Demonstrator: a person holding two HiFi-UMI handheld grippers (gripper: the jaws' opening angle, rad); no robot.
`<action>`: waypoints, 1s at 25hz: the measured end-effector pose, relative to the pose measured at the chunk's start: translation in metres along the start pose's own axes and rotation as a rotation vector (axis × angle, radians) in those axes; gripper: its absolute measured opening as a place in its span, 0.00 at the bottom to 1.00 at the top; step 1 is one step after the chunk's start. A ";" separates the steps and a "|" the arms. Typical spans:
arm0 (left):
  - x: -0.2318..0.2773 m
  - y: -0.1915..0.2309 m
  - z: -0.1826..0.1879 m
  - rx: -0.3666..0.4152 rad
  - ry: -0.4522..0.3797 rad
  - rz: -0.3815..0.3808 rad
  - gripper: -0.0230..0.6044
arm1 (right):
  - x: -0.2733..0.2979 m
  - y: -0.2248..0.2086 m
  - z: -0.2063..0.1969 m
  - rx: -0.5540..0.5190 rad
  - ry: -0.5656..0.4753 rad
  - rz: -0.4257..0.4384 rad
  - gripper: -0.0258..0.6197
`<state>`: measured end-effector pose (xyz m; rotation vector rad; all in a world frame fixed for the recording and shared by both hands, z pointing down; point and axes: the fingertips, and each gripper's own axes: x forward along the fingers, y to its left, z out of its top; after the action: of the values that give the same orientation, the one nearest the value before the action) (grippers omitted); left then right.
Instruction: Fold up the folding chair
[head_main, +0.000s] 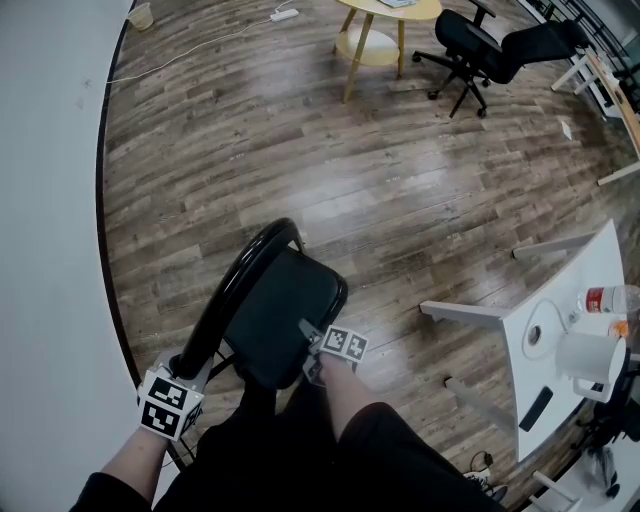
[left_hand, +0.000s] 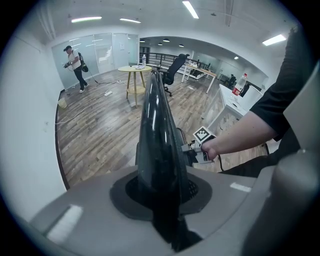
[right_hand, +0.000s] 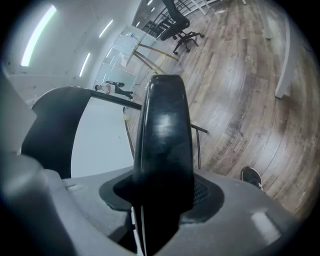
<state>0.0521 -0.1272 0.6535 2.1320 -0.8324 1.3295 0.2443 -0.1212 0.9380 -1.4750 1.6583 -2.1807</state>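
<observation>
chair: just beside wall, seat tipped up, looks half-folded | left gripper: clamped on frame | right gripper: gripping seat edge | todo: press seat flat against back

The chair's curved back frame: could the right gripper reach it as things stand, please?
Probably yes, after letting go: the right gripper grips the seat edge, and the back frame runs across it, unobstructed.

White table partly beyond right edge
</observation>
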 end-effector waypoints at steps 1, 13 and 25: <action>-0.001 0.000 0.000 -0.001 -0.001 0.001 0.15 | 0.000 0.003 0.000 0.000 0.001 -0.003 0.37; -0.002 -0.016 0.005 0.007 -0.014 -0.003 0.17 | 0.002 0.033 0.003 -0.005 0.001 -0.034 0.35; -0.003 -0.031 0.008 0.014 -0.021 -0.008 0.19 | 0.006 0.059 0.004 -0.007 0.010 -0.058 0.34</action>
<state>0.0783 -0.1106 0.6451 2.1611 -0.8240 1.3144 0.2154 -0.1531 0.8965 -1.5361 1.6477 -2.2170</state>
